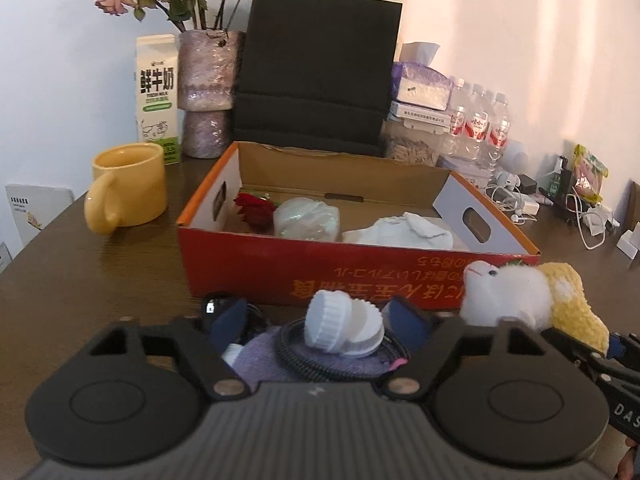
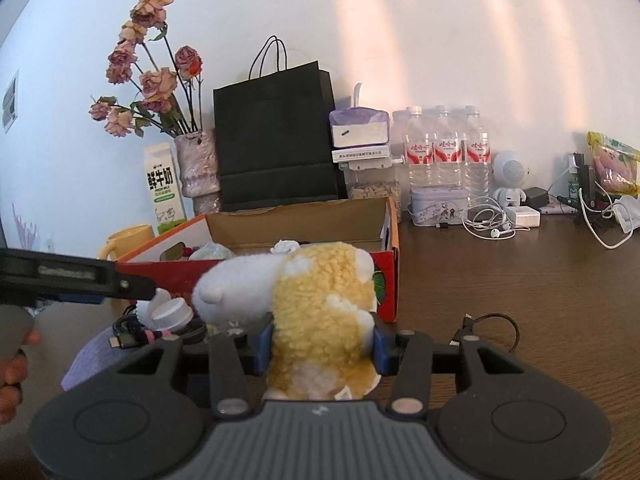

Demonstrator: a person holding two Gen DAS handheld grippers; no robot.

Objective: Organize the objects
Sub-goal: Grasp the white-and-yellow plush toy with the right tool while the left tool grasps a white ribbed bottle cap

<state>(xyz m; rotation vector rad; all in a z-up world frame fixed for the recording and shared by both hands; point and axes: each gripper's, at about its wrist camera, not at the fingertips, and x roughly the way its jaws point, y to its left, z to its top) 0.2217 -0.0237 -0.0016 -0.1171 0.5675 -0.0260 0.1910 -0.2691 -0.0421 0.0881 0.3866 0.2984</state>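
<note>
Plush sheep (image 2: 320,320), yellow-and-white, pinched at its body between the right gripper (image 2: 322,344) pads, head toward 10 o'clock, just before the red cardboard box (image 1: 360,276). Left gripper (image 1: 320,320) jaws stand apart around a white flip-cap bottle (image 1: 340,320), pads not touching; the bottle rests on purple cloth (image 1: 272,356) beside a coiled black cable (image 1: 296,356).

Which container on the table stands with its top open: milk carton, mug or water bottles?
The yellow mug, left of the red box; the milk carton is sealed and the water bottles are capped.
</note>
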